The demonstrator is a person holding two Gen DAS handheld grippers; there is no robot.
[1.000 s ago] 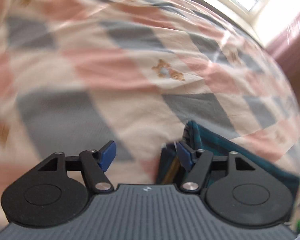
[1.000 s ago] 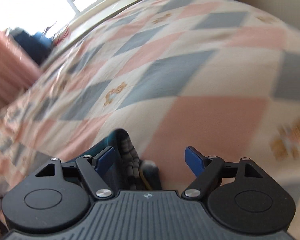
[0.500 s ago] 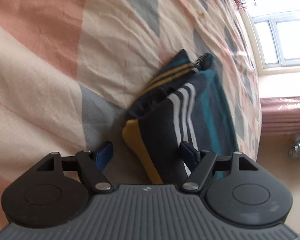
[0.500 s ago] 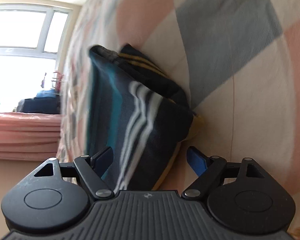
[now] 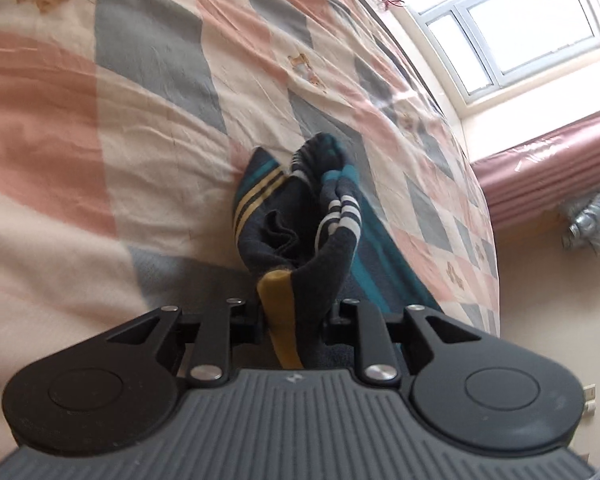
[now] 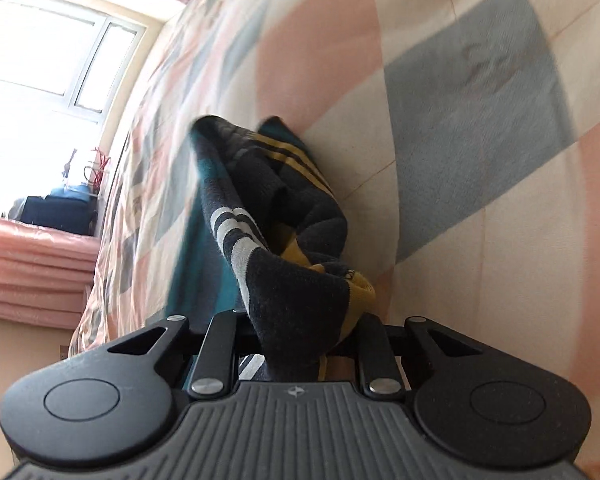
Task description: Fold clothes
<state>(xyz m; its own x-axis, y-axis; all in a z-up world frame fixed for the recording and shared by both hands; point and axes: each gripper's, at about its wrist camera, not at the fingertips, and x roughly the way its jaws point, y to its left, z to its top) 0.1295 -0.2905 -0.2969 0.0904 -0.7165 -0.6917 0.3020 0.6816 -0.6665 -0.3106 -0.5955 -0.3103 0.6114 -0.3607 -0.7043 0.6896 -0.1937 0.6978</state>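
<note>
Left wrist view, garment: I see the striped knit garment (image 5: 300, 236) lying on the patchwork quilt (image 5: 99, 128), bunched up towards my gripper, its teal part flat behind.
Left wrist view, grip: my left gripper (image 5: 293, 316) has just been closing, and its jaws are now nearly together, pinching a mustard-edged corner of the knit.
Left wrist view, surroundings: a window (image 5: 516, 28) and pink curtain (image 5: 552, 168) sit beyond the bed.
Right wrist view, garment: the same striped knit garment (image 6: 271, 232) rises off the quilt (image 6: 480, 120) in soft ridges.
Right wrist view, grip: my right gripper (image 6: 300, 332) has also just been closing; its jaws are narrow, with a dark and mustard fold clamped between them.
Handling: I judge it light, limp and thick, not slippery; it will sag and drape between my two holds.
Where to hold: I'd keep to the two corners along one edge, so the cloth hangs evenly.
</note>
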